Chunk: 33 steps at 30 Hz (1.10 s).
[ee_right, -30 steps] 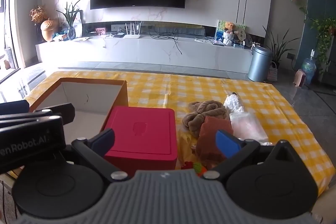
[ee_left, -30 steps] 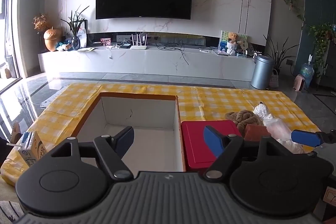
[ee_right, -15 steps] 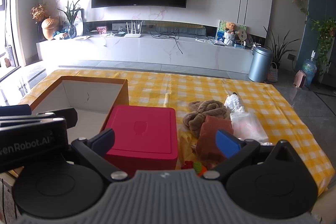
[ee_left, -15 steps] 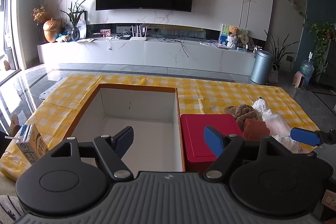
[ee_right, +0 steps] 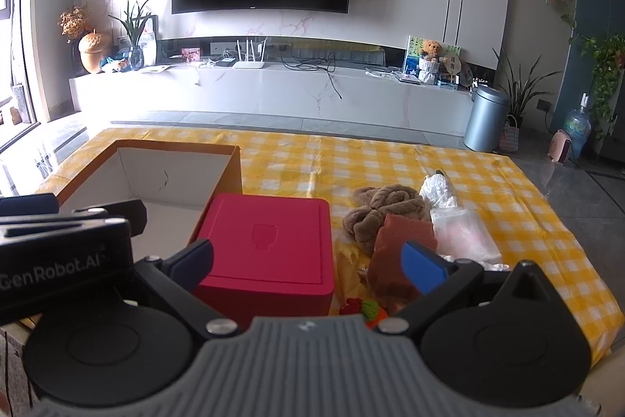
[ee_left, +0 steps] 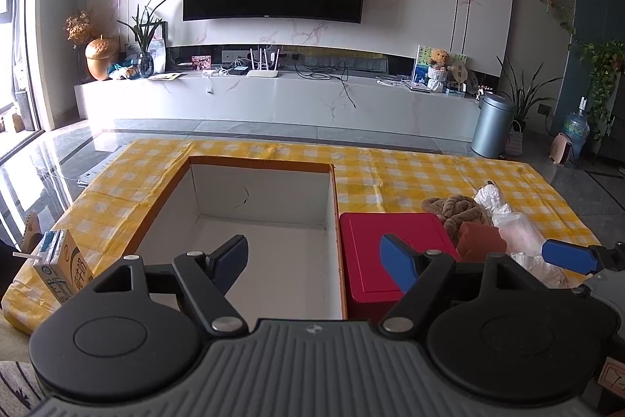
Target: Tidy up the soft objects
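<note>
A pile of soft things lies on the yellow checked cloth at the right: a brown plush toy point(ee_right: 384, 208), a rust-red cloth point(ee_right: 402, 239), clear plastic bags point(ee_right: 463, 229) and a small red and green toy point(ee_right: 361, 309). The plush also shows in the left wrist view point(ee_left: 457, 212). An open cardboard box point(ee_left: 265, 217) with a white inside stands at the left, empty. A red box point(ee_right: 269, 253) with its lid shut stands between them. My left gripper point(ee_left: 314, 262) is open above the cardboard box's near edge. My right gripper point(ee_right: 308, 260) is open above the red box and the pile.
A milk carton point(ee_left: 64, 270) with a straw stands at the table's left front corner. The yellow checked cloth point(ee_right: 351, 159) covers the table. Beyond the table are a TV wall, a long white console and a grey bin point(ee_left: 490, 126).
Both cameras have shifted slightly, so the table and boxes sit a little lower in view. Both grippers stay open and nothing on the table has moved.
</note>
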### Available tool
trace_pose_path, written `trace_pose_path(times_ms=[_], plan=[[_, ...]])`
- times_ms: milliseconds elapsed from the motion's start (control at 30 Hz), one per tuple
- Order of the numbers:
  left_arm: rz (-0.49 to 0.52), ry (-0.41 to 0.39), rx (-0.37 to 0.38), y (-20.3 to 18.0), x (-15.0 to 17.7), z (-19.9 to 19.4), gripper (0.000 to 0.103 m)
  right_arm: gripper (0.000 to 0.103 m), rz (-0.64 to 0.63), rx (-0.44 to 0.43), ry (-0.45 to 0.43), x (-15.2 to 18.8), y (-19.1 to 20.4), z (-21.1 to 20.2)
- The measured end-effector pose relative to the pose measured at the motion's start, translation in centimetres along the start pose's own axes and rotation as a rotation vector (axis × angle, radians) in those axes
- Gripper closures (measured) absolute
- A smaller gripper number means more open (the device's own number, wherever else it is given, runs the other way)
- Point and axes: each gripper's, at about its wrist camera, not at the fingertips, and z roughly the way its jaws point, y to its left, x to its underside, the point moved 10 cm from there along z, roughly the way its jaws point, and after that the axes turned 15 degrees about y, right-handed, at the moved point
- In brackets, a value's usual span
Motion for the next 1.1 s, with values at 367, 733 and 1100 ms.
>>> trace_pose_path(times_ms=[367, 733, 1100], plan=[[-0.005, -0.001, 0.013, -0.12, 0.01, 0.06, 0.012, 0.003, 0.002, 0.002, -0.009, -0.05, -0.07, -0.01], [-0.004, 0.0, 0.011, -0.13, 0.06, 0.08, 0.012, 0.003, 0.002, 0.002, -0.006, 0.0, -0.16, 0.04], [-0.002, 0.007, 0.006, -0.2, 0.26, 0.3, 0.012, 0.003, 0.002, 0.006, 0.004, 0.17, -0.36, 0.15]])
